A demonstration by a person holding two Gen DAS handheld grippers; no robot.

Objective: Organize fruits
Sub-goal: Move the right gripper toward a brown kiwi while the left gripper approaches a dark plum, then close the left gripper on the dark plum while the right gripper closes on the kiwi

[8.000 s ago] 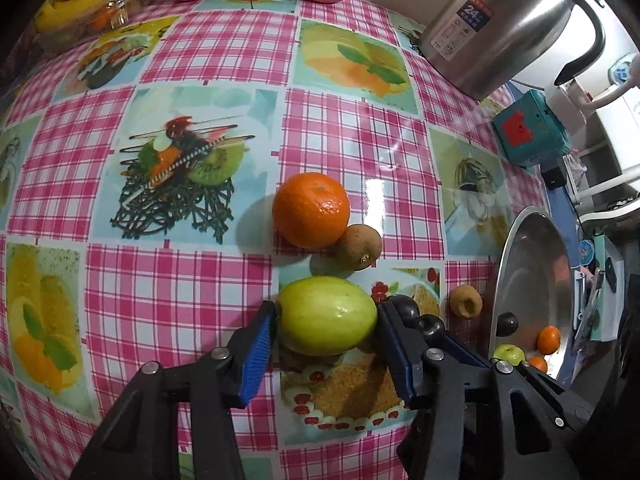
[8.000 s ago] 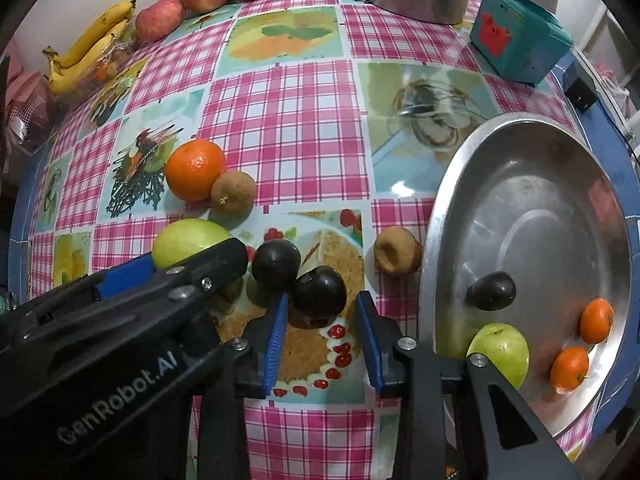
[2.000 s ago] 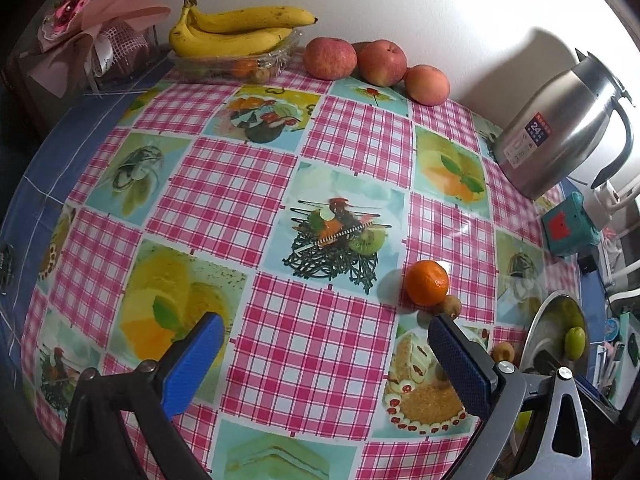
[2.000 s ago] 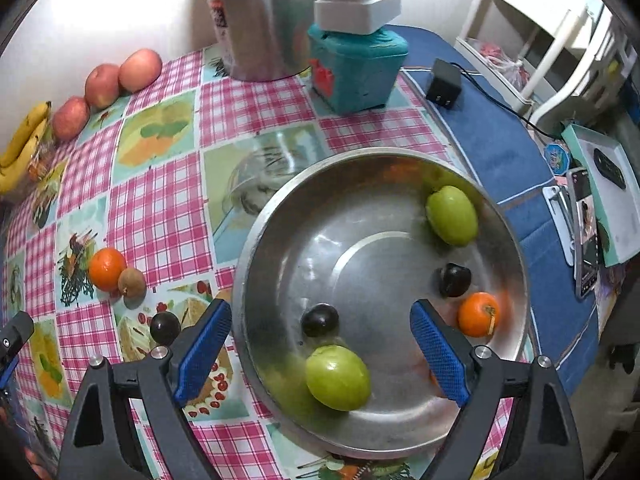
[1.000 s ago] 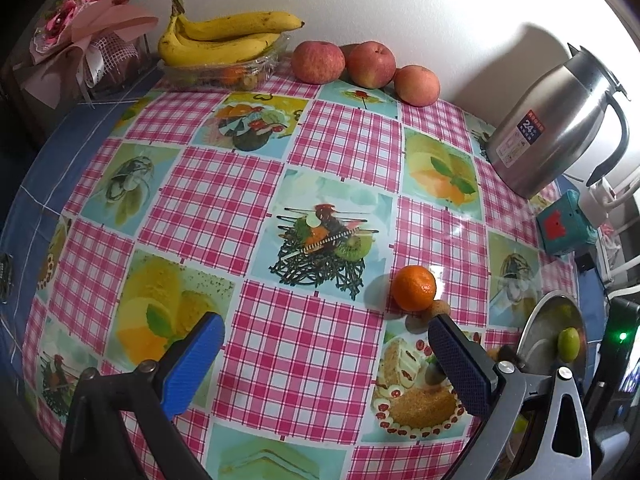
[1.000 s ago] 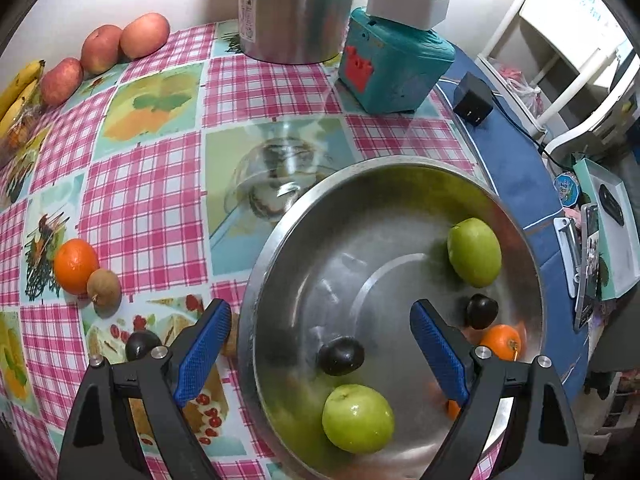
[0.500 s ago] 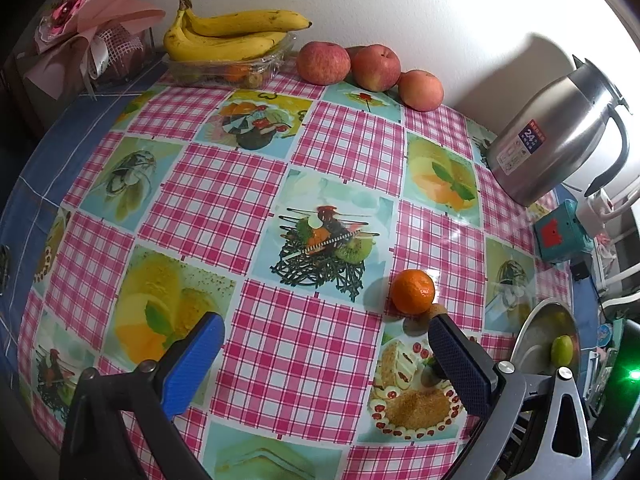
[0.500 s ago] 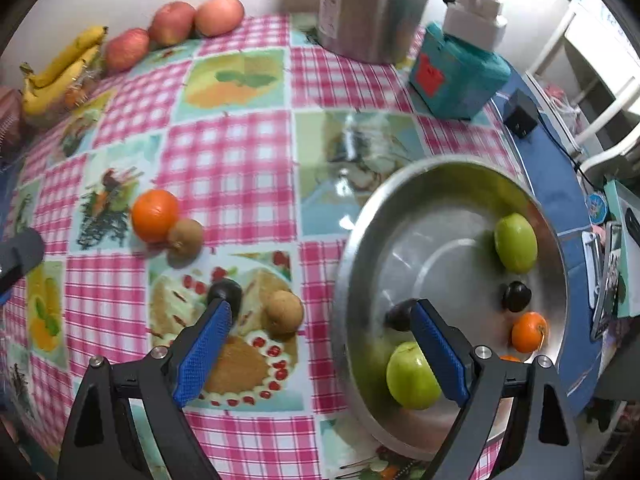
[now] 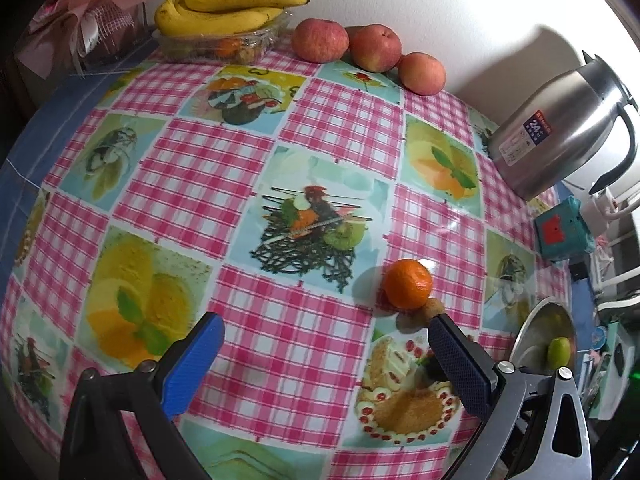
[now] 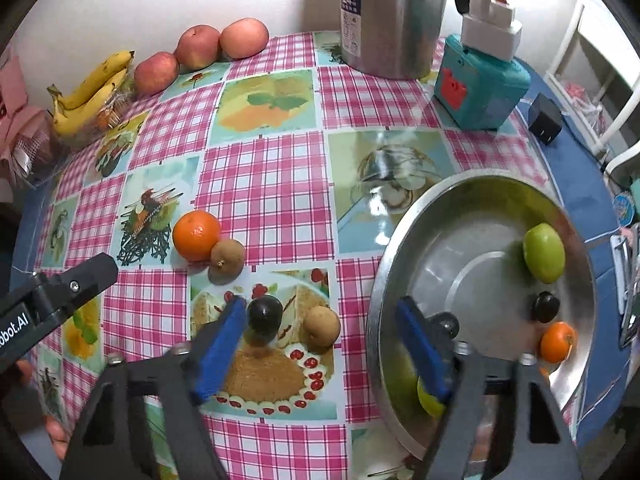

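The desk [image 10: 264, 184] under its checked cloth fills everything ahead of me, and the steel bowl [image 10: 472, 200] now lies off to the right of my right jaws instead of squarely between them, as it did a second ago. In it sit two green fruits, one far right [image 10: 544, 252] and one half hidden behind my right pad [image 10: 430, 398], plus a dark plum [image 10: 546, 306] and a small orange [image 10: 558, 342]. So that drop-off looks done, and I judge I am going for the next piece.

My right gripper [image 10: 320, 344] has swung back over the loose fruit and its jaws are closing, with nothing pinched yet: the black plum [image 10: 264, 316] sits just inside my left pad, the brown fruit [image 10: 322, 326] beside it, nearer the middle of the gap. Which one I will take I cannot tell.

Beyond my left pad lie the orange [image 10: 196, 234] and a second brown fruit [image 10: 227, 256], touching.

My left gripper [image 9: 320, 360] hangs with jaws spread wide, empty.
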